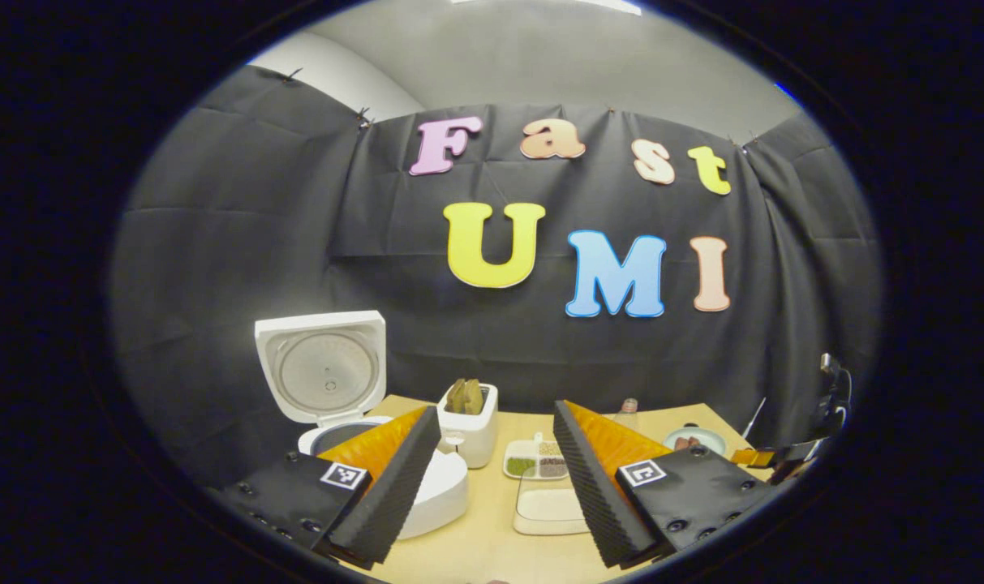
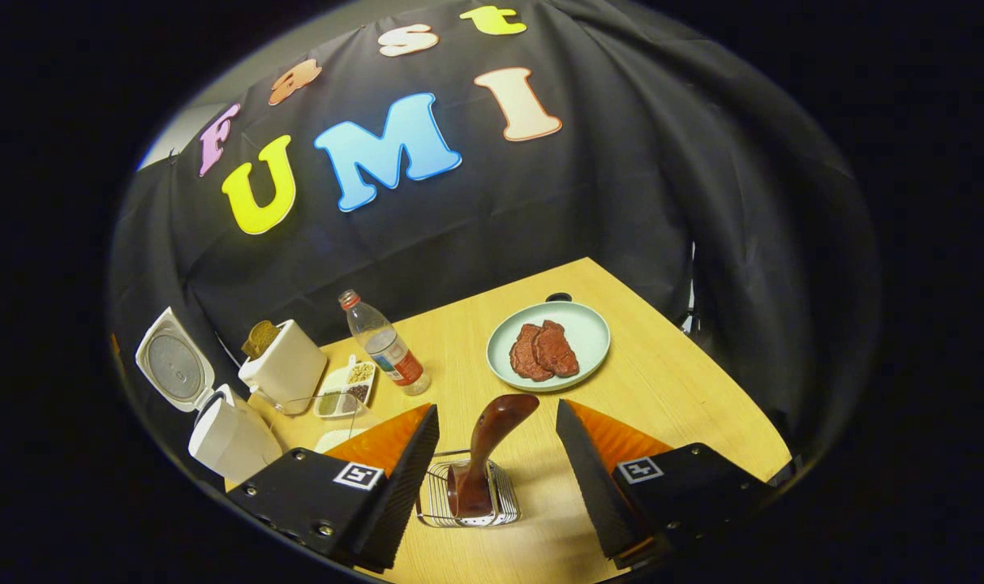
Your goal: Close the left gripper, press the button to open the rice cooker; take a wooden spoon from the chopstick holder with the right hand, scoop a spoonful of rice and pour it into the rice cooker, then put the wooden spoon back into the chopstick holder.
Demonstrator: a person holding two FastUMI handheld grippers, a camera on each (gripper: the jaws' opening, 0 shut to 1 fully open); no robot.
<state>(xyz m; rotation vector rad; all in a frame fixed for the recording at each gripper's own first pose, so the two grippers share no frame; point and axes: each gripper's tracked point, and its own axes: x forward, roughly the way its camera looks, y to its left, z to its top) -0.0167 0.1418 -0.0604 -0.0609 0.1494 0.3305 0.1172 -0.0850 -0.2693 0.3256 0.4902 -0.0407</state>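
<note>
The white rice cooker (image 1: 435,487) stands at the table's left with its lid (image 1: 321,365) swung up; it also appears in the right gripper view (image 2: 224,434). My left gripper (image 1: 496,487) hovers open just right of the cooker, holding nothing. A dark wooden spoon (image 2: 492,446) stands bowl-up in a wire chopstick holder (image 2: 504,507). My right gripper (image 2: 496,470) is open, one finger on each side of the spoon and apart from it. A pale shallow box (image 1: 548,507) lies in front of a divided dish of grains (image 1: 536,461).
A white toaster with bread (image 2: 285,365) stands beside the cooker. A plastic bottle (image 2: 384,345) and a green plate with meat slices (image 2: 589,324) sit farther back. The table's right edge (image 2: 751,414) is close to the right gripper.
</note>
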